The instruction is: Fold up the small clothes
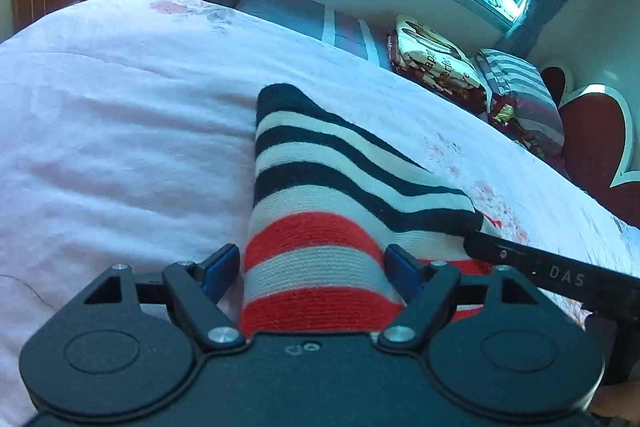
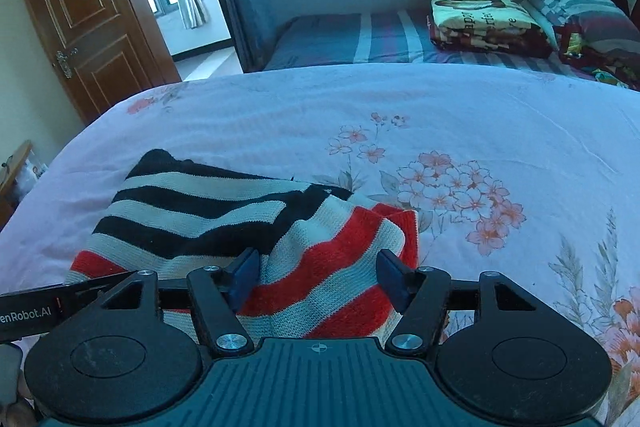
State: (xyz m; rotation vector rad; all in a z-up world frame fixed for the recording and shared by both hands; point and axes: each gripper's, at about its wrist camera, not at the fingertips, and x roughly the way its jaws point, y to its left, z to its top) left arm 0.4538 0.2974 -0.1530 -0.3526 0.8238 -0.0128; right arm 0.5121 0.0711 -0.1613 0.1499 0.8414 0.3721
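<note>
Striped sweater (image 1: 320, 187) lies bunched on the bed (image 1: 120, 107), soft and floppy knit. Left gripper (image 1: 314, 267) and right gripper (image 2: 316, 277) both gape open over its near red edge; pinch corners there.

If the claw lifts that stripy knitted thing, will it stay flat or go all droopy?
Probably droopy: the stripy knit lies in soft, rumpled folds on the bed cover. Its fuzzy ribbed yarn likely grips rather than slips. It looks light, so a push would bunch it up.
</note>
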